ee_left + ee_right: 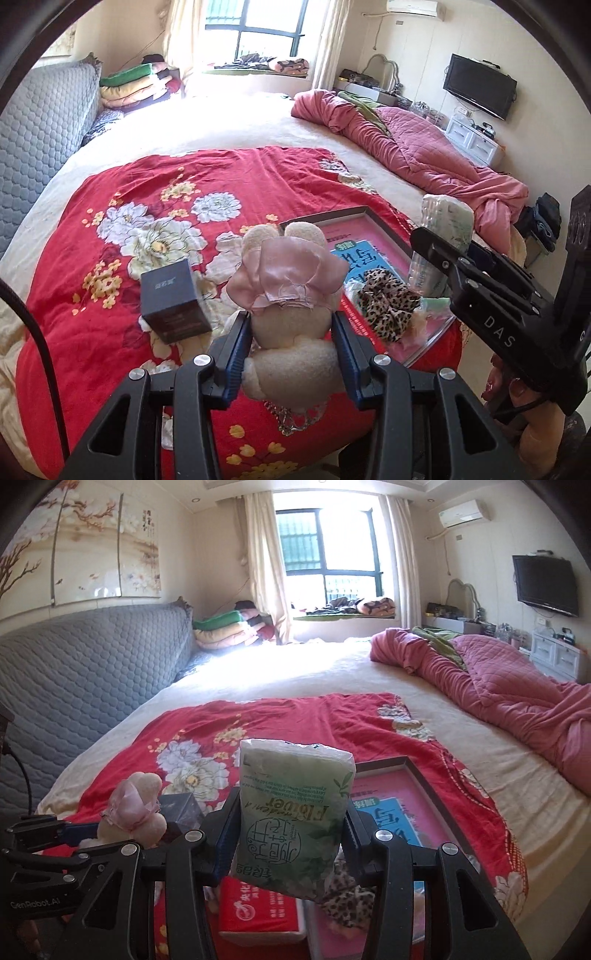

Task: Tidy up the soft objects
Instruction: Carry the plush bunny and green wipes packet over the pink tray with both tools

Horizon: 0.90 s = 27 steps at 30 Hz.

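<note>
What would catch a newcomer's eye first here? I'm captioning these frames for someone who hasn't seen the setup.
Most striking is the red floral blanket spread over the near end of the bed. Above it, the left tool clamps a cream plush toy with a pink satin bow, while the right tool holds up a green-and-white tissue pack. Behind and to the right, a rumpled pink quilt lies along the bed's far side.
</note>
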Each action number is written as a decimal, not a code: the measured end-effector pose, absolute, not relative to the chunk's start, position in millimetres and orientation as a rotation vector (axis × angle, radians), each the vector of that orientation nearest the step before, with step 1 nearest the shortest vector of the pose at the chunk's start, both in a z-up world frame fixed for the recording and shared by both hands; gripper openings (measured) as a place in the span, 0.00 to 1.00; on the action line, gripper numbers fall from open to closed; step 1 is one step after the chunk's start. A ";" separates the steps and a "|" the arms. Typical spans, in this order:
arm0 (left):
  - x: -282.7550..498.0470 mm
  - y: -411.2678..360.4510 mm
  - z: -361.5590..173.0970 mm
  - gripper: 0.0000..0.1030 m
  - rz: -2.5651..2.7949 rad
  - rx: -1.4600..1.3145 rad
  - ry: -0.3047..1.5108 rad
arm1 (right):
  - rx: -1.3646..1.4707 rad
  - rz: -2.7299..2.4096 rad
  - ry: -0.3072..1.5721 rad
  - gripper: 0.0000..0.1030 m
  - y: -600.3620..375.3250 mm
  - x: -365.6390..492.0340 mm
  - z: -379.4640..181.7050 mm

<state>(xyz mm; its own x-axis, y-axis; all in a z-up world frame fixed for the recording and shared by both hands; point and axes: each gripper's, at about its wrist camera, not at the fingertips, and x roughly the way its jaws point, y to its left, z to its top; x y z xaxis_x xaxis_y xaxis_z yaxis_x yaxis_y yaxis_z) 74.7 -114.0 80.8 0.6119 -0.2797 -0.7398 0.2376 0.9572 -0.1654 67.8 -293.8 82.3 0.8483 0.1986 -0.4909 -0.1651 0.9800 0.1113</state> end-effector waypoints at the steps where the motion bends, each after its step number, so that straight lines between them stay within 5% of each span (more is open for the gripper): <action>1: 77.1 -122.3 82.6 0.43 -0.312 -0.045 0.862 | 0.073 0.179 0.521 0.48 -300.3 67.9 83.3; 27: 137.4 -262.7 23.2 0.43 -0.506 0.105 1.023 | 0.176 -0.098 0.607 0.48 -431.5 80.1 37.9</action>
<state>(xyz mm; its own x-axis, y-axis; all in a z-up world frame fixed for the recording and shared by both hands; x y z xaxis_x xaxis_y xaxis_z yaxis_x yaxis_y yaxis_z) 137.4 -262.7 23.2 0.4165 -0.3545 -0.8372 0.4506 0.8803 -0.1486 80.1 -431.5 37.9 0.8174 -0.0401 -0.5747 0.1435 0.9803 0.1357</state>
